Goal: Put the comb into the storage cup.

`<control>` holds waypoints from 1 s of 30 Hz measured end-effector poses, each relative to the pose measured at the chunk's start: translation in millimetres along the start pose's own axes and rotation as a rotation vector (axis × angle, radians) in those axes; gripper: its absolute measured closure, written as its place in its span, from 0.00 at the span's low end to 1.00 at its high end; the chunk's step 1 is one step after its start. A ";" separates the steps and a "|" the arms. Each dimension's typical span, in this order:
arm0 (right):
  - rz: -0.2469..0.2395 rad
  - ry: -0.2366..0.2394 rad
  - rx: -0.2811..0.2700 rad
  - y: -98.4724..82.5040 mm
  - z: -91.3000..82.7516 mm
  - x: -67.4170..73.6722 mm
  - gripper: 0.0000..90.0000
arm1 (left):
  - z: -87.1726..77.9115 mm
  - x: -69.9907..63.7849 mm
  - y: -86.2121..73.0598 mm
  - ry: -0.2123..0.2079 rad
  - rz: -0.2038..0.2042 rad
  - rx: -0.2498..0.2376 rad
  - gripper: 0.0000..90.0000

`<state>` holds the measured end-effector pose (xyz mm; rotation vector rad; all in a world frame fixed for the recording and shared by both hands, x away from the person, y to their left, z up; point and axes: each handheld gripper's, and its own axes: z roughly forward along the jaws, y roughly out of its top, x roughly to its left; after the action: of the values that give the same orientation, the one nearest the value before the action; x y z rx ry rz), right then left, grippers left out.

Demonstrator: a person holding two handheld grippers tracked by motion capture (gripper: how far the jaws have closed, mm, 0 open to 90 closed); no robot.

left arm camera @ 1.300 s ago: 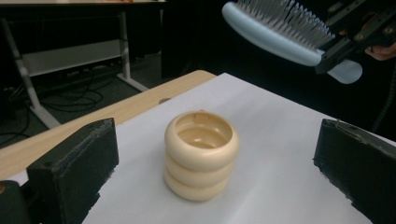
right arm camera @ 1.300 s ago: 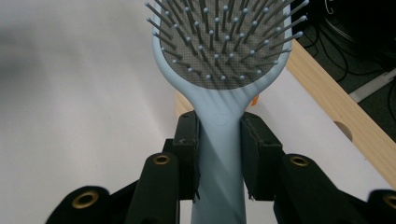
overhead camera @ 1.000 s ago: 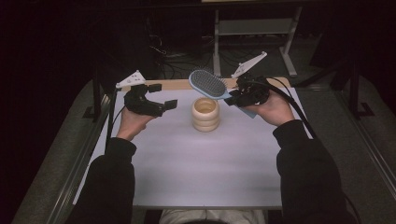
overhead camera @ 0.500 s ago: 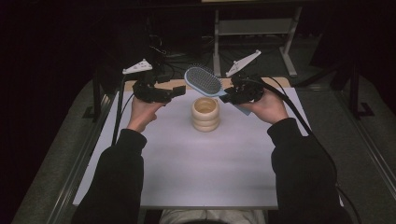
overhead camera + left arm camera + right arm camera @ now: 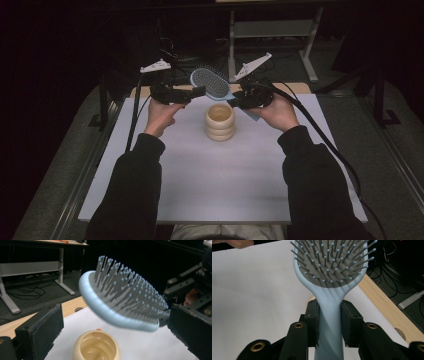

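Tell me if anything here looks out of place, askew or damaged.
Nothing stands out. The right gripper clamps the light blue hairbrush squarely by its handle, bristles intact, in the air above the cream ribbed cup, which stands upright on the white table. The left gripper is open beside the brush head. Nothing is spilled.
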<state>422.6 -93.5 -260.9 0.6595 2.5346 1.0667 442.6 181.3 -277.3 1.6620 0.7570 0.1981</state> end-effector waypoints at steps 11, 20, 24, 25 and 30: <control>0.013 -0.022 -0.036 0.8 14.2 0.8 0.76 | 12.1 -2.1 1.2 -0.016 -0.020 -0.014 0.00; 0.009 -0.051 -0.076 0.6 19.2 5.7 0.76 | 14.5 0.9 1.2 -0.020 -0.094 -0.066 0.07; 0.020 -0.082 -0.083 0.5 19.6 7.2 0.76 | 13.4 3.4 2.0 0.007 -0.113 -0.078 0.22; 0.020 -0.089 -0.084 0.5 20.0 7.6 0.76 | 13.6 3.4 1.9 0.012 -0.116 -0.081 0.24; 0.021 -0.100 -0.082 -0.4 23.1 8.2 0.76 | 15.9 3.8 0.8 0.032 -0.149 -0.095 0.31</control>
<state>426.0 -75.9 -277.6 0.7008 2.3908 1.1092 454.1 170.5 -281.5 1.5088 0.8784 0.1536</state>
